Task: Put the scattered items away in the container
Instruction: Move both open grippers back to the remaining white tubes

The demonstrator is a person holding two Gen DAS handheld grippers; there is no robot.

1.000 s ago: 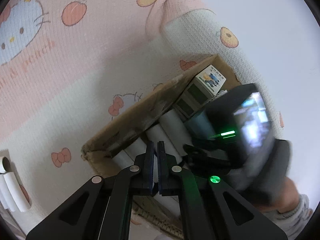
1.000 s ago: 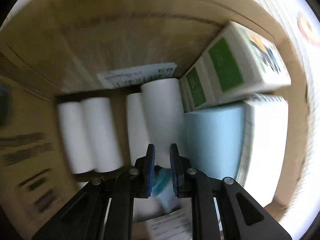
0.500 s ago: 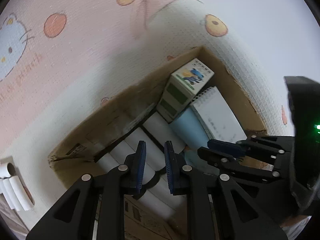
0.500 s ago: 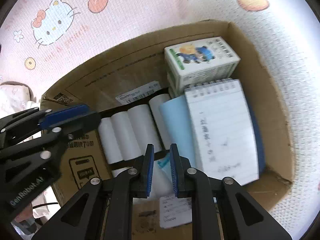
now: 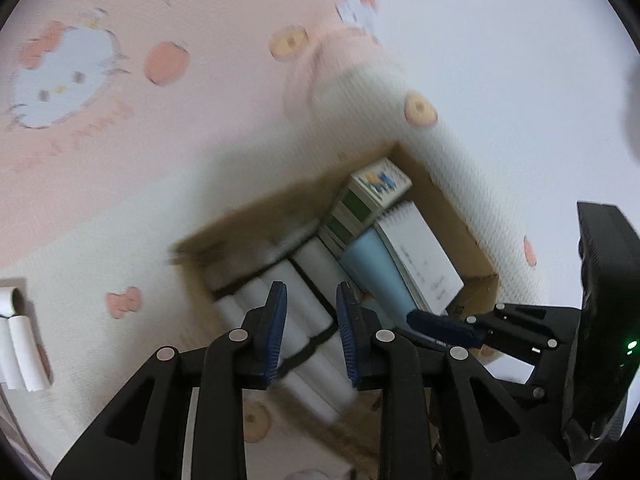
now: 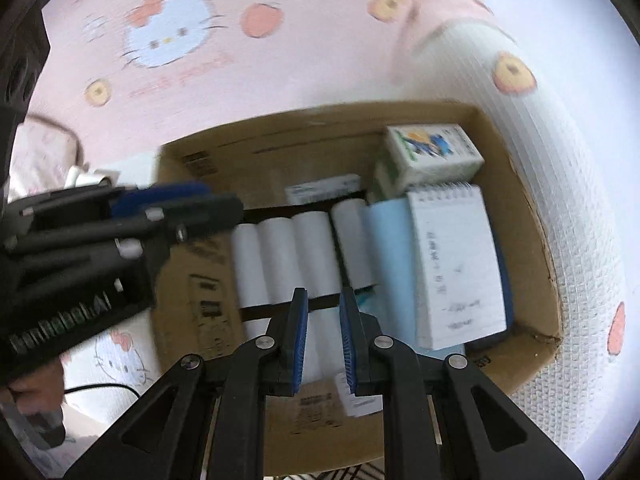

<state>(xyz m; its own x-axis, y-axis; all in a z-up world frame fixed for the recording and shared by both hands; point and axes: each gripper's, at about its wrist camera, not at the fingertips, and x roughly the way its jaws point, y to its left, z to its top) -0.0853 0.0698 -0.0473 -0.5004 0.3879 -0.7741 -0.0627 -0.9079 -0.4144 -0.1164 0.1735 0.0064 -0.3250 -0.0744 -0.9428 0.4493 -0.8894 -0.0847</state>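
A cardboard box [image 6: 524,216] lies on the patterned mat and holds several white paper rolls [image 6: 296,256], a spiral notepad [image 6: 456,264], a light blue item [image 6: 388,248] and a green-and-white carton [image 6: 432,152]. My right gripper [image 6: 323,340] hovers above the box, jaws a little apart and empty. My left gripper [image 5: 311,332] is above the box's near side [image 5: 192,248], jaws apart and empty; it also shows at the left of the right wrist view [image 6: 160,208]. The right gripper shows at the right of the left wrist view [image 5: 440,326].
The box sits on a pink and white Hello Kitty mat [image 6: 168,40]. More white rolls with cardboard cores [image 5: 16,336] lie on the mat to the left of the box. A white floor [image 5: 500,60] lies beyond the mat edge.
Both grippers have risen up and away from the box. The left jaws have opened from shut to apart. The right jaws have stayed slightly apart.
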